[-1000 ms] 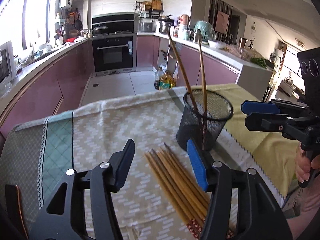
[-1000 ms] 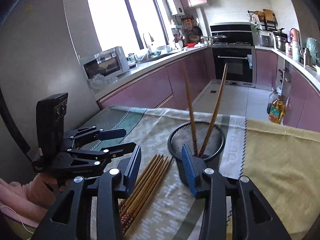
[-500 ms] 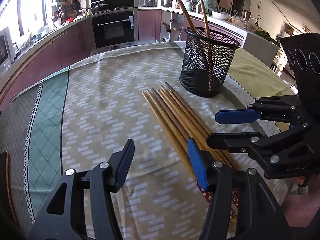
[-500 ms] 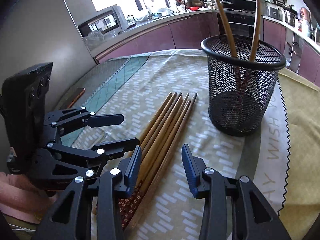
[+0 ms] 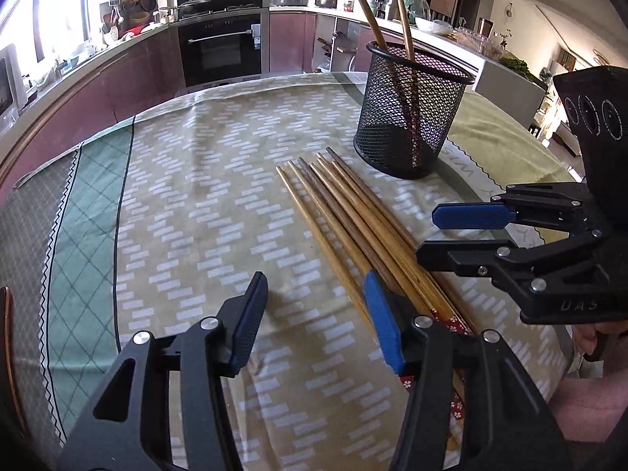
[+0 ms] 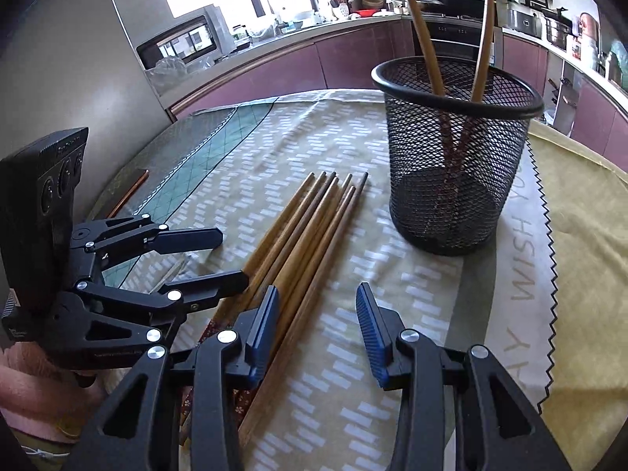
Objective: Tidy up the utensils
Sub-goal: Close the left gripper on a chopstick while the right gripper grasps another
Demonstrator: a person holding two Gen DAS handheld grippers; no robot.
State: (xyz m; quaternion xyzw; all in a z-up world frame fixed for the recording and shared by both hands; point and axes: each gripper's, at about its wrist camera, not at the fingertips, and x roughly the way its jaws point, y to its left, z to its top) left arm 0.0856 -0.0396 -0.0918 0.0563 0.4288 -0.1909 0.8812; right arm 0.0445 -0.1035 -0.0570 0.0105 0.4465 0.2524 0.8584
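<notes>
Patterned tablecloth (image 5: 196, 196); oven (image 5: 219, 51) and microwave (image 6: 180, 39) behind.

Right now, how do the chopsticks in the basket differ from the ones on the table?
The two chopsticks in the basket stand leaning apart; the chopsticks on the table lie flat, side by side. The basket holds only two; the table bunch has several more. All are brown wood with patterned red ends.

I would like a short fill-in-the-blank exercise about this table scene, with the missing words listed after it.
1. The black mesh cup holds ____ chopsticks standing upright.
2. The bundle of chopsticks lies flat on the ____.
3. Between the jaws of the right gripper there is ____ but cloth.
4. The word "WISH" is printed on the cloth beside the mesh ____.

Missing words: two; tablecloth; nothing; cup
</notes>
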